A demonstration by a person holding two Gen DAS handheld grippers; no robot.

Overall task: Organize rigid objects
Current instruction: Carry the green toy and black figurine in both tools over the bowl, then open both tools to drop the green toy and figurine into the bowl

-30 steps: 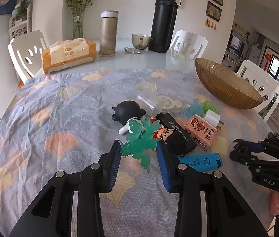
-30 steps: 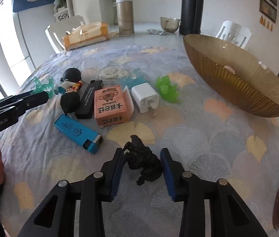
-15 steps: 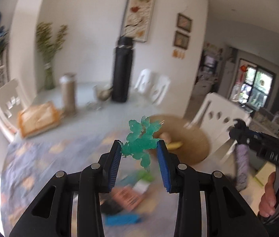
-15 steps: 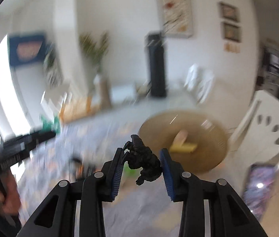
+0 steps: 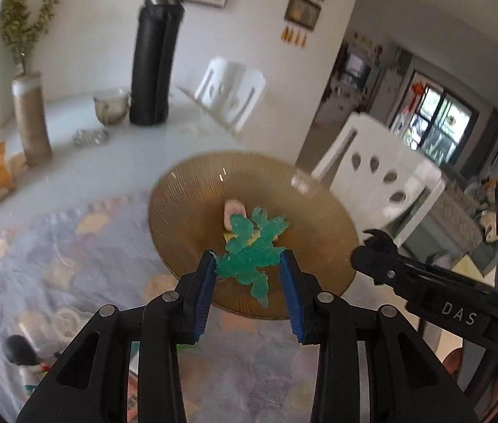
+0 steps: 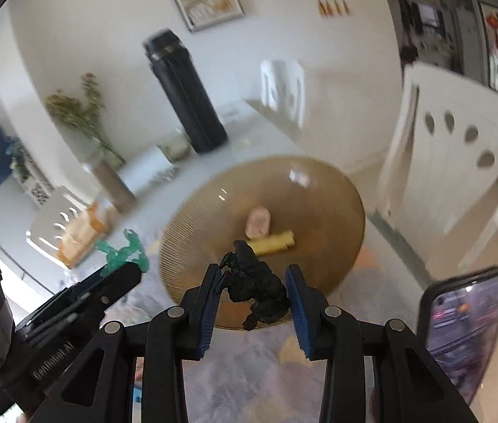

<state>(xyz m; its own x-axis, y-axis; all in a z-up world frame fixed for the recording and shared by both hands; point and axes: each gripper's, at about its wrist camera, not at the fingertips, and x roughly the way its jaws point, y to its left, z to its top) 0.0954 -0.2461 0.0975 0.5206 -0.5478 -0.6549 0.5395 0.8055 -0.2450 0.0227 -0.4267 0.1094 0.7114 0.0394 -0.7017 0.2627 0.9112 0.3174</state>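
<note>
1. At the far left of the left wrist view a small black-haired figurine [image 5: 23, 352] stands on the patterned tablecloth [image 5: 83, 246], at about eight o'clock from the bowl; it looks yet to be sorted.
2. The left gripper [image 5: 248, 264] has its blue pads pressed on a translucent green figure [image 5: 250, 246], which hangs over the near rim of the amber glass bowl [image 5: 192, 190]. A pink piece [image 5: 232, 211] already lies in the bowl, at twelve o'clock from the figure.
3. The figure is spiky and caught only at its edges; if it twists between the pads it may drop onto the rim and bounce out to the cloth.
4. The right gripper [image 6: 252, 289] clamps a black creature figure [image 6: 256, 282] over the bowl's six o'clock edge, with a yellow block [image 6: 273, 241] beyond it at one o'clock.
5. Both tools converge on one bowl; releasing together risks a clash, or a hard drop that chips the glass.
</note>
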